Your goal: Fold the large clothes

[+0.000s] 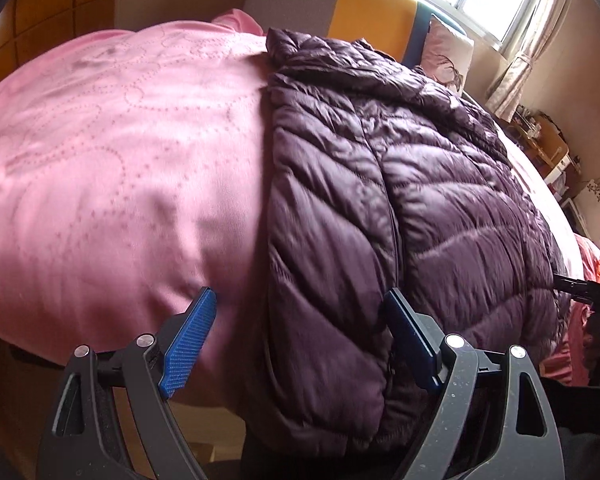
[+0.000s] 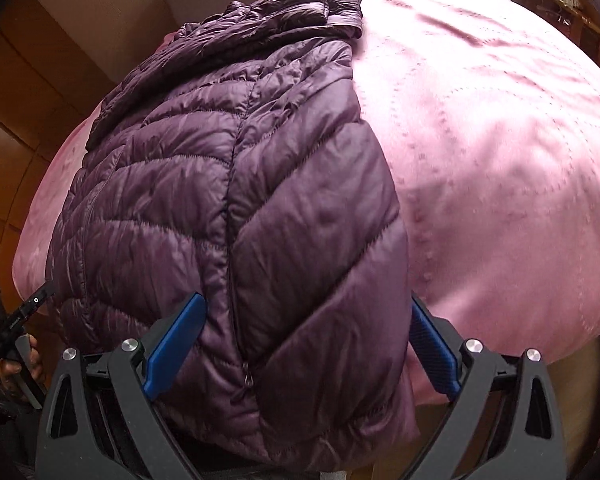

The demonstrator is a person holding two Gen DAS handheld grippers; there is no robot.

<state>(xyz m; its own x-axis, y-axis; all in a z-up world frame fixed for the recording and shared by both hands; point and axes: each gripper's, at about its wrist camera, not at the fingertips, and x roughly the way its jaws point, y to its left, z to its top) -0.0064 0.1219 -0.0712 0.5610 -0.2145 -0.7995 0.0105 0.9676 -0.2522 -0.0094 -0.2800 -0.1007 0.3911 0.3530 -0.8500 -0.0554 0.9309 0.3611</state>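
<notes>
Left wrist view is showing the purple puffer jacket [image 1: 400, 184] lying on the pink bedspread [image 1: 120, 152], hem nearest both tongs. Left tongs [image 1: 300, 340] and right tongs [image 2: 304, 344] are spread, pinching nothing; gripping both hem corners evenly looks wise.

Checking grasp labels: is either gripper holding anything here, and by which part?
Nothing is held. Left gripper and right gripper both stand open at the near hem of the dark purple quilted puffer jacket, pads not pressing it.
</notes>
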